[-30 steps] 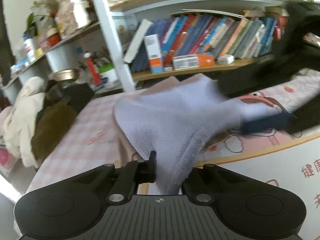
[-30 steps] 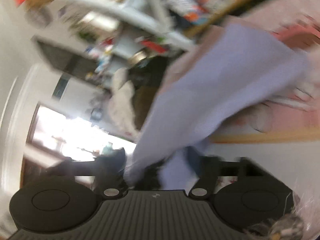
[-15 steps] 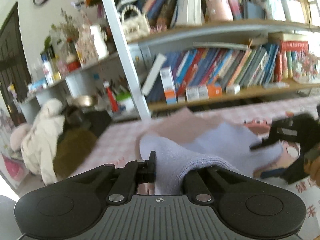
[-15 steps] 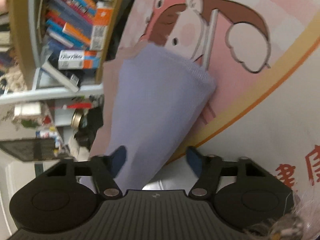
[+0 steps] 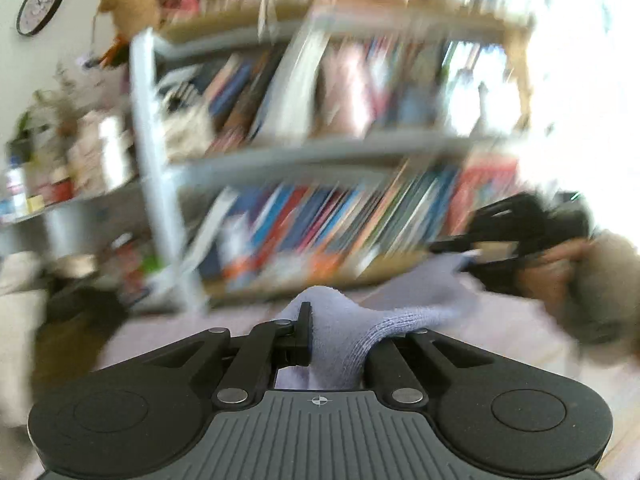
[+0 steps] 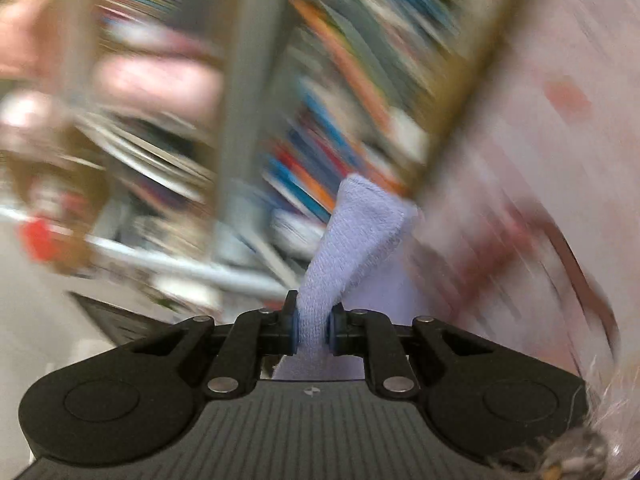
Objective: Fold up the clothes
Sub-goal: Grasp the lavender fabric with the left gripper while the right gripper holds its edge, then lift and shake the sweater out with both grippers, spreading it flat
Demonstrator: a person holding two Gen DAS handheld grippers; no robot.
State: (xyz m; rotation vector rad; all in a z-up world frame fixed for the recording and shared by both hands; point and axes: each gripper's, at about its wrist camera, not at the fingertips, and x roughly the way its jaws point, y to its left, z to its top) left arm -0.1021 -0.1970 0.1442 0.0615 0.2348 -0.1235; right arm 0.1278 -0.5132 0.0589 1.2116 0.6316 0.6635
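Lavender knit cloth (image 6: 352, 248): soft, light, limp, prob. stretchy. Left tongs (image 5: 340, 340) clamp one end; right tongs (image 6: 313, 326), jaws just closing, pinch other. Grip at edges.

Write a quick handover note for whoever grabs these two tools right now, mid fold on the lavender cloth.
Left tool: shut on one end of the lavender cloth.
Right tool: jaws have just been closing and now pinch another part of the same cloth.
Cloth is lifted, strung between both tools in front of the bookshelf; the views are blurred.
Done: both grips taken.
Left: probably lay it down on the pink patterned surface, make the fold, release.
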